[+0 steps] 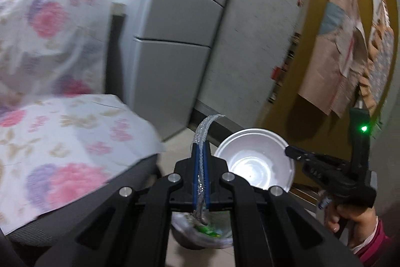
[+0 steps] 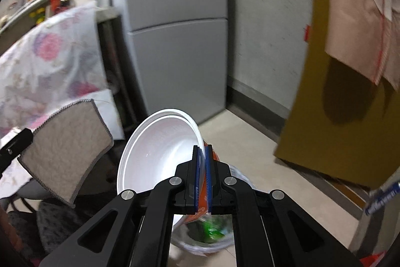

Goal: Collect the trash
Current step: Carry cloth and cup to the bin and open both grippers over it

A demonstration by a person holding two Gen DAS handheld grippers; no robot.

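Observation:
My left gripper [image 1: 200, 149] is shut on a grey cloth with a stitched edge [image 1: 203, 131], seen edge-on in the left wrist view. In the right wrist view the cloth [image 2: 67, 149] hangs flat at the left, beside one black finger [image 2: 17, 143] of that gripper. My right gripper [image 2: 203, 149] is shut on the rim of a white bowl [image 2: 160, 147] with an orange outside. The left wrist view shows the bowl [image 1: 255, 162] at the right gripper [image 1: 290, 150], held by a person's hand [image 1: 350, 217]. Below both grippers a lined trash bin [image 2: 212, 234] [image 1: 202, 234] holds green scraps.
A grey refrigerator [image 2: 175, 41] stands ahead against a concrete wall [image 2: 267, 29]. A floral cloth [image 1: 62, 142] covers furniture at the left. A yellow board [image 2: 337, 121] with pink cloths leans at the right. The beige floor [image 2: 250, 142] lies around the bin.

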